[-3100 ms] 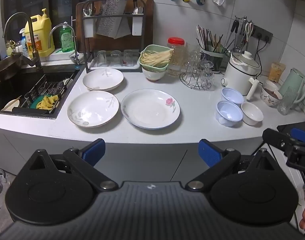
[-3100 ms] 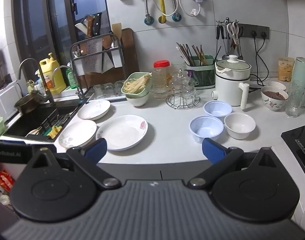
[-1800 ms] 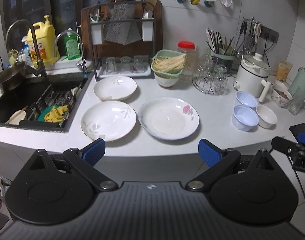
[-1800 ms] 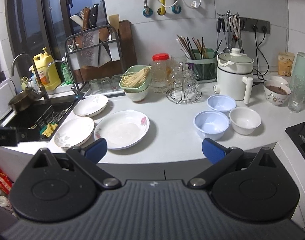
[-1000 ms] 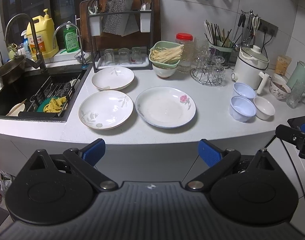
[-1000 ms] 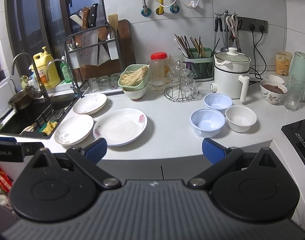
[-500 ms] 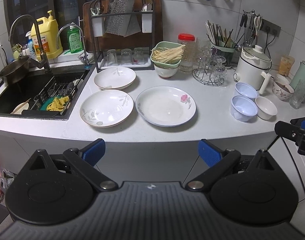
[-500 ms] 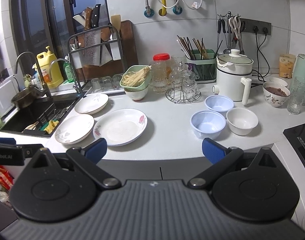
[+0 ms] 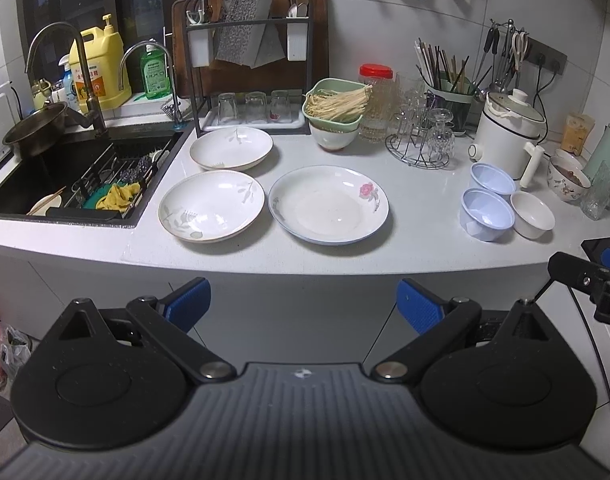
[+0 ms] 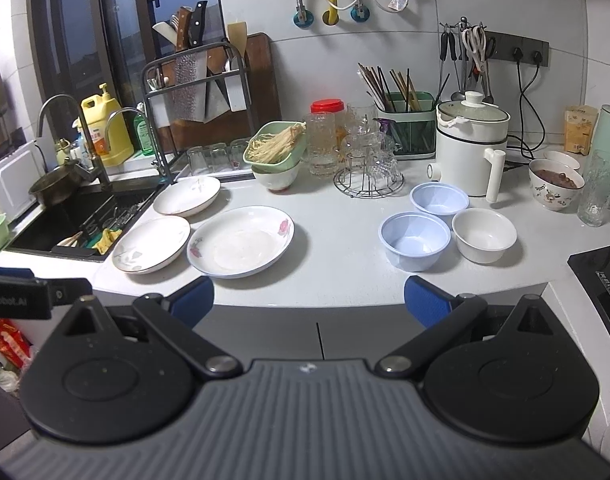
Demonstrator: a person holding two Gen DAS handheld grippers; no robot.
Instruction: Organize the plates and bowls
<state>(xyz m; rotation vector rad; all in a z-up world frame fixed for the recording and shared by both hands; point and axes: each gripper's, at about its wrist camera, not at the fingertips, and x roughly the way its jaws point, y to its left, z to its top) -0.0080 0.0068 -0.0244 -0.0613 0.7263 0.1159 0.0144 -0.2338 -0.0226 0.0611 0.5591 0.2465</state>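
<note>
Holding my left gripper point(image 9: 303, 305) and right gripper point(image 10: 309, 300) spread wide and empty before the white counter point(image 9: 417, 236), I face a rose-printed plate point(image 9: 329, 205). Left of it sit two leaf-patterned plates point(image 9: 211, 205); well to its right cluster two pale blue bowls point(image 9: 487, 218) and a white bowl point(image 9: 532, 220).

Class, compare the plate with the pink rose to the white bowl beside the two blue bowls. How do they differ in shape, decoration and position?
The rose plate is wide and shallow; the white bowl is narrower and deeper. The plate carries pink flowers on its rim and a thin blue edge; the bowl is plain white. The plate lies near the middle of the counter beside two other plates; the bowl stands further right, close against the blue bowls. Both sit upright and look empty.
</note>
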